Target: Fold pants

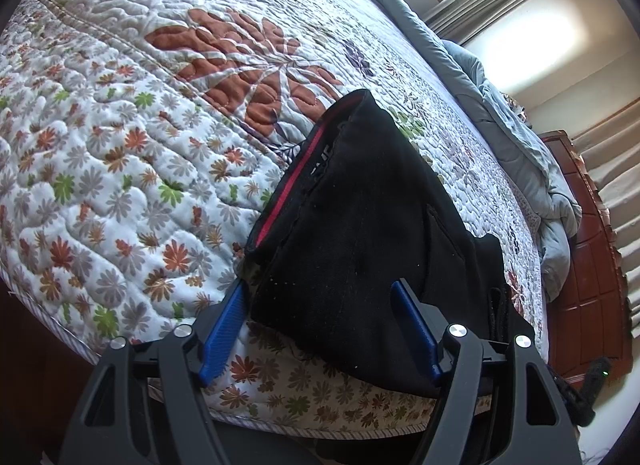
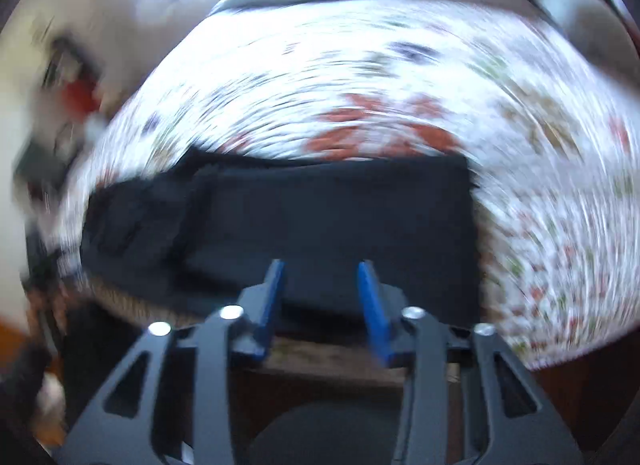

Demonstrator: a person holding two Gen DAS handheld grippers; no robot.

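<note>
The left hand-held gripper [image 1: 320, 293] stands open astride the near edge of the black pants [image 1: 360, 217]; the right hand-held gripper [image 2: 322, 277] is parted, holding nothing. The pants lie folded compactly near the bed's [image 1: 120, 145] front edge. Folding appears nearly complete.

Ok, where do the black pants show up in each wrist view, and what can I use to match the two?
Left wrist: black pants fill the lower centre, red-striped waistband at upper left, near the bed's front edge.
Right wrist: the pants lie as a wide dark band across the middle, blurred.
Shared landmark: the quilt's large rust-red leaf motif just beyond the pants.
</note>
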